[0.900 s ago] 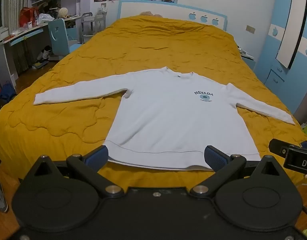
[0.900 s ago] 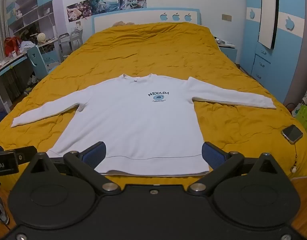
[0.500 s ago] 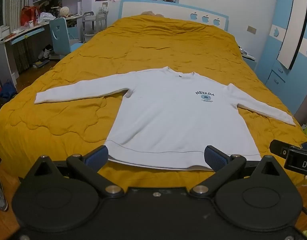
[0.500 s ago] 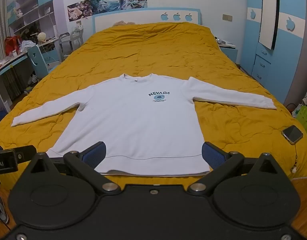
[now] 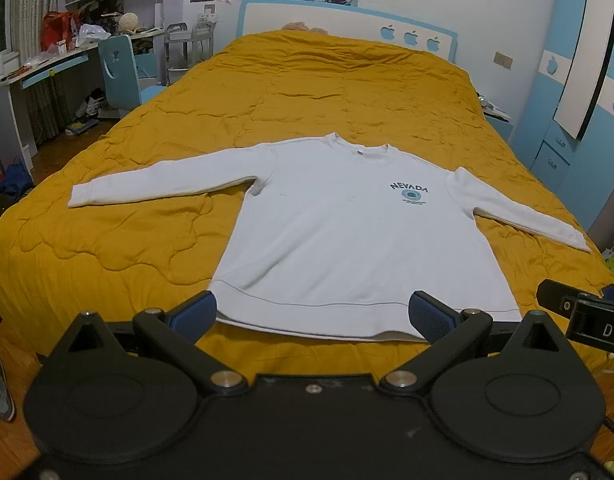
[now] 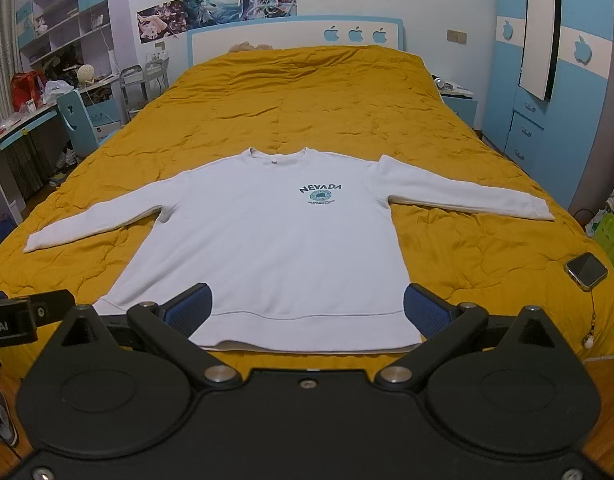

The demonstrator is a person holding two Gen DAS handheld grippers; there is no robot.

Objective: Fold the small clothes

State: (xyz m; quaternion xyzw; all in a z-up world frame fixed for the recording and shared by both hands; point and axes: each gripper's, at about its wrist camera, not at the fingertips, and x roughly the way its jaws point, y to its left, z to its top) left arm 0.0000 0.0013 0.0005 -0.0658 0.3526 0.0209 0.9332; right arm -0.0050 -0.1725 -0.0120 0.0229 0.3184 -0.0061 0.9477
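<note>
The white long-sleeved sweatshirt with a teal "NEVADA" print [image 5: 347, 232] lies flat, sleeves spread, near the foot edge of the mustard quilted bed [image 5: 327, 88]. No fold is made yet. Left gripper [image 5: 313, 316] and right gripper [image 6: 307, 308] hover with jaws wide and empty.

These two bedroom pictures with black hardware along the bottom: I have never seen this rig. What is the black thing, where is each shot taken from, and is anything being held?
No robot arm here: a person carries a two-finger gripper in each hand, each with a wide-angle camera looking forward along its fingers. One picture comes from the left gripper, the other from the right gripper. The blue pads are their fingertips. Both stand wide open and hold nothing. Ahead, a white sweatshirt printed NEVADA lies flat on the orange quilt, sleeves spread, not yet folded. A phone lies on the quilt at the right edge.
</note>
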